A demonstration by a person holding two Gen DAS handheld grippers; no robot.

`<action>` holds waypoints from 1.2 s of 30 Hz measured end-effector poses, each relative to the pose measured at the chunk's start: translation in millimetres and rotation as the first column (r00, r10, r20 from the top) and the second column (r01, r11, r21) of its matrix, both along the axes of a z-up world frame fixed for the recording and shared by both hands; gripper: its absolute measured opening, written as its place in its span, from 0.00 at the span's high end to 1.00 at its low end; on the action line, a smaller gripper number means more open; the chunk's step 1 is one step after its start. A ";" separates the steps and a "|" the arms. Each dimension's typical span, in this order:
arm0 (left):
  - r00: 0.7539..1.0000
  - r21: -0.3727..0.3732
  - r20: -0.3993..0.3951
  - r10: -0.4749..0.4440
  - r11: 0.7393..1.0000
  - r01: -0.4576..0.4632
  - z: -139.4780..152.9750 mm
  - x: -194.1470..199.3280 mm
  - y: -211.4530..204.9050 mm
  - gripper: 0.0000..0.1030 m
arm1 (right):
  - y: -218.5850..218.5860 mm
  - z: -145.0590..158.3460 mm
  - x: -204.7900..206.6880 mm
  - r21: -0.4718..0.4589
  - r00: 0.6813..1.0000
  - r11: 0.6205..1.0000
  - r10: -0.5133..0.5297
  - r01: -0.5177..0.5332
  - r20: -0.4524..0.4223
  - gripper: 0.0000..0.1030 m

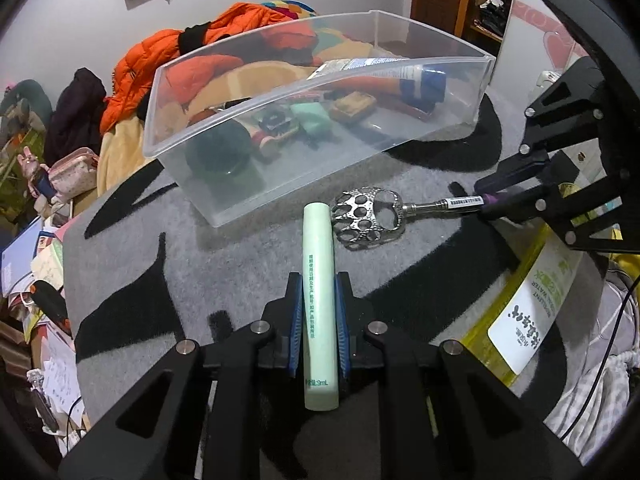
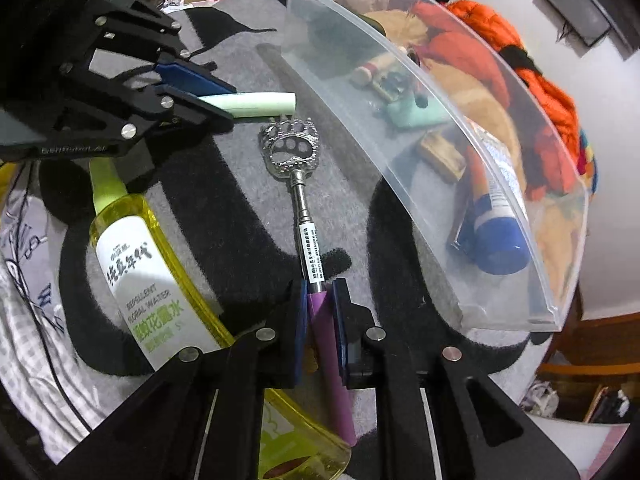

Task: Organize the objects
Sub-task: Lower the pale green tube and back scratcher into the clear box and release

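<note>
With the left gripper [image 1: 319,308] clamped on the pale green tube [image 1: 319,300] and the right gripper [image 2: 320,312] clamped on the purple handle of the metal back scratcher [image 2: 298,184] (both just beside the clear bin [image 1: 256,168]), the pick-up step appears complete, and the next move calls for lifting each item over the bin's near wall before release.

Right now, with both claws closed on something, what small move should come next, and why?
Probably lift the left claw with its pale green tube toward the clear bin. The tube is gripped, the bin is open just ahead, and the right claw only holds the bear-paw back scratcher by its purple handle, head on the mat.
</note>
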State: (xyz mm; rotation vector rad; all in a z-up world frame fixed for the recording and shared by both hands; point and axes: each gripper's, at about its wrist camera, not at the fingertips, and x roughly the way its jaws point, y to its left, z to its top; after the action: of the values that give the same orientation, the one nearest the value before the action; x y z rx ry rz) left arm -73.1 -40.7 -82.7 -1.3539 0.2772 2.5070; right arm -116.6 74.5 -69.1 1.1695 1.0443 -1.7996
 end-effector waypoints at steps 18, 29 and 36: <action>0.979 0.094 -0.184 0.089 0.993 -0.073 73.2 8.3 0.0 0.86 | 29.9 72.2 -13.4 -0.297 0.981 0.946 -0.168 0.132 -0.099 0.90; 0.961 0.175 -0.238 0.141 0.980 -0.100 101.6 -4.2 5.0 0.86 | 48.6 103.1 -25.7 -0.442 0.954 0.869 -0.286 0.221 -0.087 0.90; 0.944 0.185 -0.284 0.170 0.975 -0.120 119.4 -15.2 7.3 0.86 | 52.4 109.9 -41.9 -0.494 0.937 0.826 -0.344 0.271 -0.060 0.90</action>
State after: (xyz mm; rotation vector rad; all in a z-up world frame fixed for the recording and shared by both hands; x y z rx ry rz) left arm -88.4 -33.4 36.7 -0.9624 0.0254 2.7860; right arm -158.5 126.9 40.9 0.9384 0.4411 -2.2624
